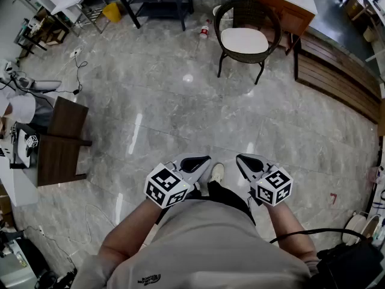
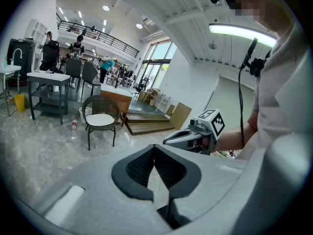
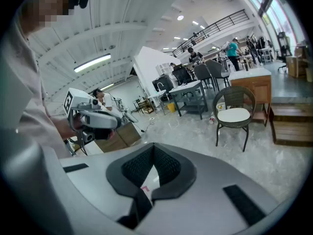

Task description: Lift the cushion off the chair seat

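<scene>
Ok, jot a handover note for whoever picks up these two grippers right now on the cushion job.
Left gripper: jaws shut, nothing in them, held close to the body.
Right gripper: jaws shut, empty, held beside the left one.
Cushion: white, lying on the seat of the wicker chair, far ahead across the floor.
Done: nothing yet.
Left: walk to the chair, open the jaws, grip the cushion and lift it off.
</scene>
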The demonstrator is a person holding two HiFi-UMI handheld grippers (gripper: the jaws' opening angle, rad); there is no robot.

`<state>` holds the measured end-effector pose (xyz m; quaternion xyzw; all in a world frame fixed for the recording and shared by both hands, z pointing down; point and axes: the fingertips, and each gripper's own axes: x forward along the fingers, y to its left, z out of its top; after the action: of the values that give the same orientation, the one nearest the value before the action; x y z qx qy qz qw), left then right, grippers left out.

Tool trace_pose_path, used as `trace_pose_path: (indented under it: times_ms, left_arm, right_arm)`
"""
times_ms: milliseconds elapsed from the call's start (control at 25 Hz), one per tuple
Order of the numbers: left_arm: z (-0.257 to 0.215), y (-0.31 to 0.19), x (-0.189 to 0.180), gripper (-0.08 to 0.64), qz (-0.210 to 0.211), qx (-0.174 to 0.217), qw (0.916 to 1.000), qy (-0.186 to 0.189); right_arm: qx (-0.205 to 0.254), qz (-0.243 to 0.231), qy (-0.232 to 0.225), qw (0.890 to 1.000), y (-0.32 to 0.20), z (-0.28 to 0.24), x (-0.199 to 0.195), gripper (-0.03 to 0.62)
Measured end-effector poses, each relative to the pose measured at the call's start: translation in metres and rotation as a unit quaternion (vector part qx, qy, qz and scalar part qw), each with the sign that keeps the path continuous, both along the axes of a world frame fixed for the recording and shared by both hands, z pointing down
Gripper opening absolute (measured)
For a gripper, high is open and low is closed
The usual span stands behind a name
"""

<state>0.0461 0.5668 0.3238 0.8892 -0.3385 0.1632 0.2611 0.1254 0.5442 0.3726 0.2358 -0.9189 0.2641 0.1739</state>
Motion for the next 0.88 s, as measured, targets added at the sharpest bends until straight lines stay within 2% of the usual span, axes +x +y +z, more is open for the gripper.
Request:
trace_pose_path:
  times_ms: [200, 320, 440, 600, 880]
  left_arm:
    - [0.003, -0.009, 0.015, 0.006, 0.014, -0.01, 0.9997, 0.016]
    - [0.0, -0.011, 0.026, 0.006, 0.057, -0.021, 0.998, 0.014]
    - [-0.005, -0.019, 0.031, 0.006, 0.086, -0.009, 0.9963, 0.002]
    - [-0.007, -0.032, 0.03, 0.006, 0.08, -0.008, 0.9967, 0.007]
    - [-0.011, -0.054, 0.031, 0.006, 0.063, -0.006, 0.998, 0.004]
  right_arm:
    - [0.009, 0.011, -0.015, 1.0, -0.007, -0.016, 0.002, 0.011]
    - [0.011, 0.038, -0.022, 0.999, -0.01, -0.023, 0.005, 0.011]
    - [0.017, 0.049, -0.021, 0.998, -0.017, -0.026, 0.008, 0.012]
    - [0.014, 0.059, -0.025, 0.998, -0.028, -0.024, 0.011, 0.011]
    - [0.024, 0.045, -0.027, 0.998, -0.05, -0.027, 0.019, 0.015]
